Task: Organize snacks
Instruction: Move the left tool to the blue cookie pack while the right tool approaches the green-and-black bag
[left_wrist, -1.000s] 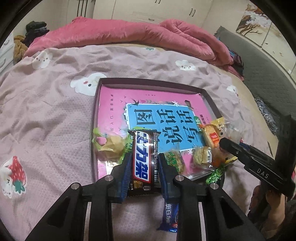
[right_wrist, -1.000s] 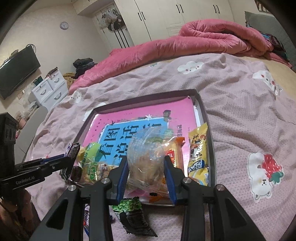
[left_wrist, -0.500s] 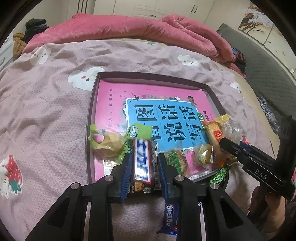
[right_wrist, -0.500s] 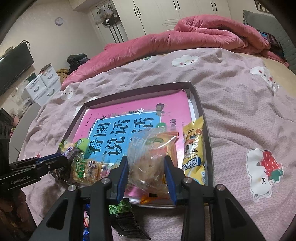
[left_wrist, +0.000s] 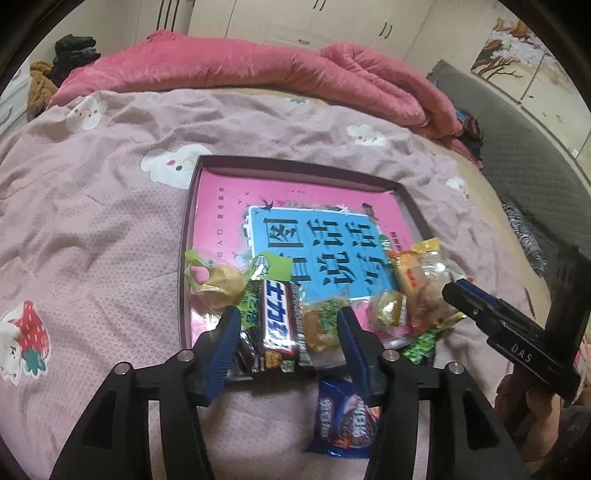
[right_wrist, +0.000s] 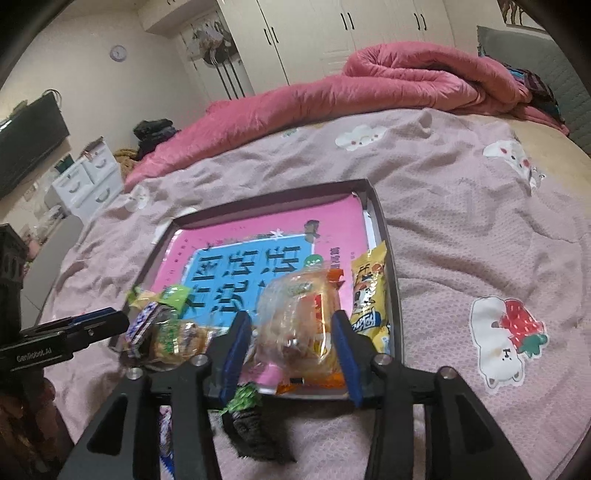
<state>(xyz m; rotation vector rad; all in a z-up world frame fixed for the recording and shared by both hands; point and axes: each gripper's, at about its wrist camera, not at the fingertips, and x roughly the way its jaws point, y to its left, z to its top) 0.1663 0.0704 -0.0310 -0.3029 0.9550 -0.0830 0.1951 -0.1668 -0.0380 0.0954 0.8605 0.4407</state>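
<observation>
1. Left wrist view: left tongs (left_wrist: 284, 334) spread wide, gripping nothing; chocolate bar (left_wrist: 276, 320) lying loose between them on tray (left_wrist: 186, 236), long axis along the fingers.
2. Right tongs (right_wrist: 291, 345) parted around clear pastry bag (right_wrist: 295, 325), apparently unclamped.

Home bedroom: bed w/ pink quilt (right_wrist: 369, 74), white wardrobes (right_wrist: 332, 33), wall clock (right_wrist: 118, 52).

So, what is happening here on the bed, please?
A person holds a gripper in each hand and sorts snacks into a dark tray on the bed. The left gripper stands open around a chocolate bar at the tray's near edge. The right gripper is open around a clear bread packet in the tray. A blue snack packet and a green one lie outside the tray.
</observation>
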